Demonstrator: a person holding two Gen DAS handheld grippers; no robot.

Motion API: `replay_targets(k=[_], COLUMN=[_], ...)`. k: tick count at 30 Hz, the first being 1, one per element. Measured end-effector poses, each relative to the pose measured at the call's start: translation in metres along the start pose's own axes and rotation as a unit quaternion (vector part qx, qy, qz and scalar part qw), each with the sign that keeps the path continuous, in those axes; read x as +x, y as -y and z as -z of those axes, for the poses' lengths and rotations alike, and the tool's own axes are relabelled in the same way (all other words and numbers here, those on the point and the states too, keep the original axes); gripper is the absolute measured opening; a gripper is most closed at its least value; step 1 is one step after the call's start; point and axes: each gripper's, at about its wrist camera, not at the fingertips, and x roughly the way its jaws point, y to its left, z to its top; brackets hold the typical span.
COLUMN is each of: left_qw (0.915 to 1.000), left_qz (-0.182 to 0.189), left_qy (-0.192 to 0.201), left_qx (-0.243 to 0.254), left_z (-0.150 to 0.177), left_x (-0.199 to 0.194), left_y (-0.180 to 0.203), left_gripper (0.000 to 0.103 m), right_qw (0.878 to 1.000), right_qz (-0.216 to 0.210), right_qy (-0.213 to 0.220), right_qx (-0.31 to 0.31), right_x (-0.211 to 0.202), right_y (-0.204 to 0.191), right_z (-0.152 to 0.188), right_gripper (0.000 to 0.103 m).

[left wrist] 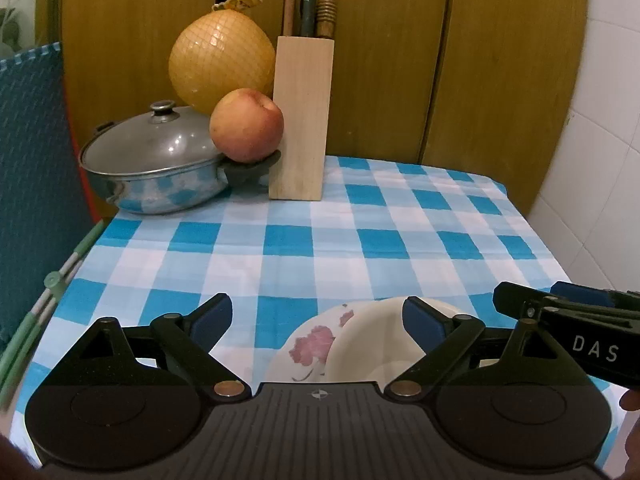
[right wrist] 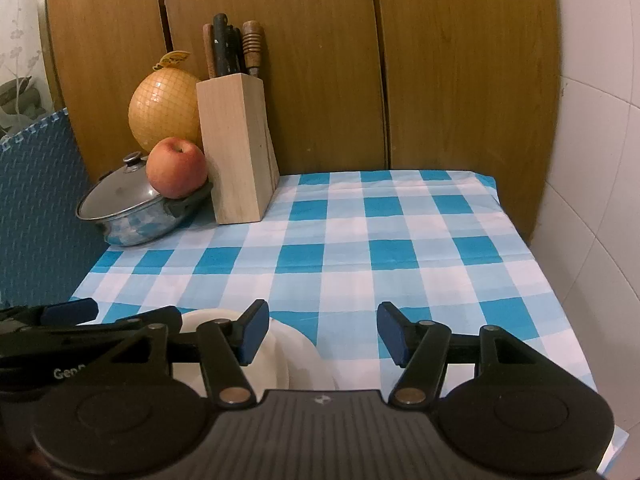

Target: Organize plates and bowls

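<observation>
Nearest our left wrist camera, the left gripper stands wide with nothing pressed between its blue pads, and beneath it we see a floral plate with a cream bowl sitting in it, at the near edge of the checked tablecloth. Only this view shows the pink flower print; from the right wrist camera the same stack reads as plain white crockery at the lower left, half hidden behind the left finger of our right gripper, whose jaws are parted about halfway over bare cloth, gripping nothing. Going left to right along the back, both views give us a blue mat standing on edge, a lidded steel pot, a netted pomelo, an apple resting on the pot's handle, and a wooden knife block against the wooden doors. Green sticks at the table's left edge appear only in the left view. Each camera catches the other gripper at its margin.
</observation>
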Motion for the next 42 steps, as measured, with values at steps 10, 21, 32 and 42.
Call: replay_targets(k=[10,21,32,42], left_qw=[0.9999,0.9998,0.9997,0.9995], left_qz=[-0.011,-0.013,-0.015,-0.019], left_qy=[-0.003,-0.006,-0.008,-0.003], left_qx=[0.009,0.013,0.016,0.024], left_z=[0.0011,0.0026,0.0029,0.0038], left_x=[0.0008,0.0000,-0.0005,-0.0020], left_y=[0.0026,0.0031,0.0040,0.0033], left_gripper=[0.095,0.094,0.092,0.092], right_qw=[1.000,1.000,1.000,1.000], right_qz=[-0.001,0.000,0.000,-0.001], right_qy=[-0.002,-0.004,-0.005,-0.004], right_qx=[-0.004,-0.006,-0.006,-0.006], right_x=[0.0012,-0.0003,0.0003,0.0003], right_y=[-0.0015,-0.0028,-0.0032,-0.0034], right_z=[0.0026,0.0042,0.0053,0.0049], right_gripper=[0.054,0.054,0.054,0.054])
